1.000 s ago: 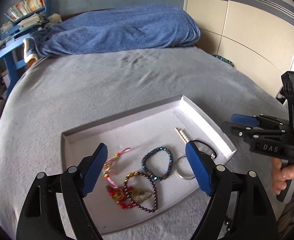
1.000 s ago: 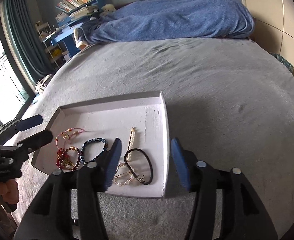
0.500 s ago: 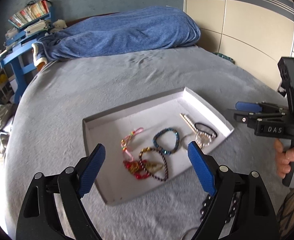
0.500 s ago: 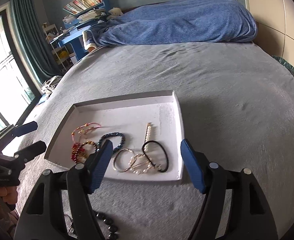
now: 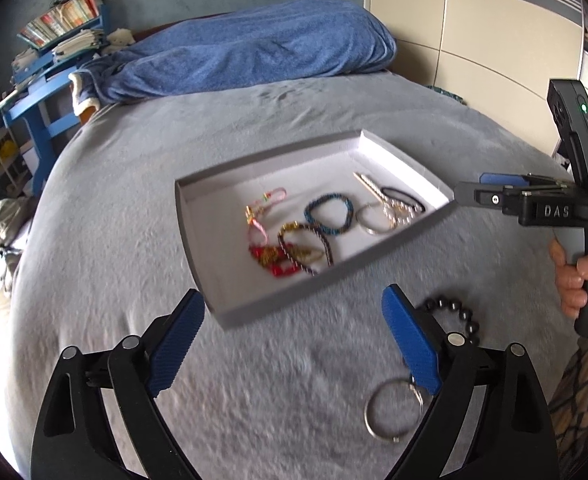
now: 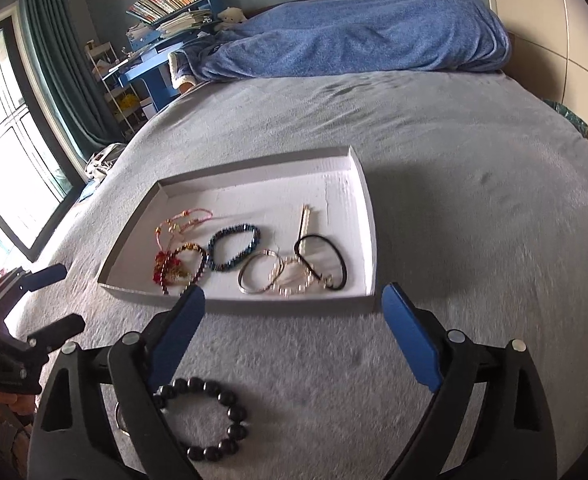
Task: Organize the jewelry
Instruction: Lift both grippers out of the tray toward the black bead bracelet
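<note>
Left wrist: pulled back from the tray (image 5: 198, 248), left gripper (image 5: 294, 342) spread wide and empty, exposing a black bead bracelet (image 5: 456, 318) and silver ring (image 5: 392, 410) loose on the bed (image 5: 134, 312). Right wrist: likewise retreated, right gripper (image 6: 294, 340) splayed and empty; bracelet (image 6: 210, 418) below, probably next for the tray (image 6: 370, 240).

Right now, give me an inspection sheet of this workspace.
Surface: grey bedspread, soft.
Job's things: white tray holds several bracelets, a black hair tie and a pearl clip; black bead bracelet and silver ring lie outside, near edge.
Clutter: blue blanket at far end.
Grippers: left gripper open, empty; right gripper open, empty.
Cables: nothing seen.
Surroundings: blue desk with books, curtains, window, wardrobe.
</note>
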`<state>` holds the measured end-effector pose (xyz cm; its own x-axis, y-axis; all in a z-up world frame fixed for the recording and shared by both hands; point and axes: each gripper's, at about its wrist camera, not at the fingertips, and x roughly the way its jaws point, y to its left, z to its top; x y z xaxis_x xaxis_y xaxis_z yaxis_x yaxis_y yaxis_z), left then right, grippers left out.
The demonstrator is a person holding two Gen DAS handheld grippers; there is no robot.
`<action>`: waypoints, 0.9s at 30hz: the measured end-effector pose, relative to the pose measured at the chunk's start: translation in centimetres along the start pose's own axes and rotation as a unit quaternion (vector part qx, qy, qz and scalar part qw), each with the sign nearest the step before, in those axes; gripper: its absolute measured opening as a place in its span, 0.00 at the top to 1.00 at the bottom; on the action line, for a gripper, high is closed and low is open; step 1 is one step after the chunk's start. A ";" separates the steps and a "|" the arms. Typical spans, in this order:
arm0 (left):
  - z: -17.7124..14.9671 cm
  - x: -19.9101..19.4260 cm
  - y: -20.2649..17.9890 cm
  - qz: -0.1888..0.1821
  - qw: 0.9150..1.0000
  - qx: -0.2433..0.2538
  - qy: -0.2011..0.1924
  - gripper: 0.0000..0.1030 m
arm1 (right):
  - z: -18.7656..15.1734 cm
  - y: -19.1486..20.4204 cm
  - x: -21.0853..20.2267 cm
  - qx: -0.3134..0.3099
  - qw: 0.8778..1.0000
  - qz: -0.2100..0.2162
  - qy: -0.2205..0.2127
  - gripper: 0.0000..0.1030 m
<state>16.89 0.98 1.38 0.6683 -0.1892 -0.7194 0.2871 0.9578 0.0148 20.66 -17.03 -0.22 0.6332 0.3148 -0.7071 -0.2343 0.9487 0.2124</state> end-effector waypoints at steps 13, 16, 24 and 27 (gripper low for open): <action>-3.6 -0.5 -1.7 -0.008 1.000 0.015 0.025 0.11 | -4.0 1.0 1.4 -0.014 0.999 -0.002 0.047 0.12; -4.2 -0.5 -1.9 -0.009 0.999 0.014 0.030 0.11 | -4.5 1.2 1.6 -0.019 0.998 -0.003 0.054 0.12; -5.9 -0.2 -3.4 -0.030 0.998 0.034 0.053 0.11 | -6.1 2.6 2.1 -0.056 0.996 0.009 0.072 0.14; -6.5 -0.1 -4.4 -0.032 0.996 0.057 0.059 0.11 | -6.8 3.3 2.5 -0.081 0.993 0.003 0.083 0.21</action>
<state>11.14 -1.80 -3.13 0.5627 -0.2154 -0.7981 0.4063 0.9129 0.0400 16.44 -13.32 -5.90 0.5044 0.2990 -0.8101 -0.3625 0.9248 0.1157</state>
